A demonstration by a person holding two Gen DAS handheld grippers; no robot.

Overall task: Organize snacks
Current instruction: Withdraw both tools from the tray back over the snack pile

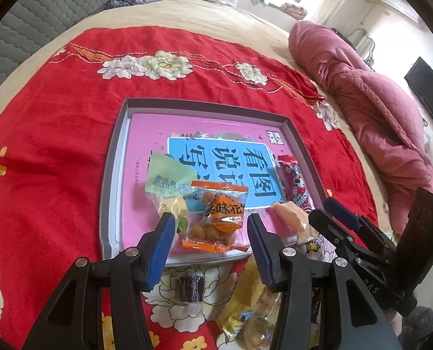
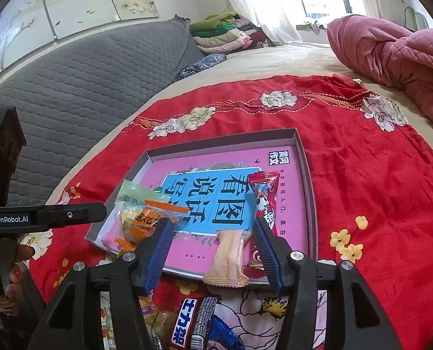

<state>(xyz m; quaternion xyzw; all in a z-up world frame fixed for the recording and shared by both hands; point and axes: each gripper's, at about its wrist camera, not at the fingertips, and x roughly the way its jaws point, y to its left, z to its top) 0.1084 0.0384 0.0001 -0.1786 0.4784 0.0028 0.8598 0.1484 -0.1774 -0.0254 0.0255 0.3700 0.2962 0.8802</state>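
Four snack packets lie in the shallow box (image 2: 302, 157), several more wait on the red cloth (image 1: 55, 134), left gripper (image 1: 213, 221) and right gripper (image 2: 213, 227) both apart, empty

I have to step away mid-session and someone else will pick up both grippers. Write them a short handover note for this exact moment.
Left gripper: open, hovering over the orange peanut packet, holding nothing.
Right gripper: open, astride the peach wafer packet, pads not pressing.
In the grey tray: green packet, orange peanut packet, peach wafer packet (its end overhangs the near rim), red panda packet.
Left on the red blanket near you: black candy, yellow bag, Snickers-style bar, blue wrapper.
Next: probably move these into the tray.
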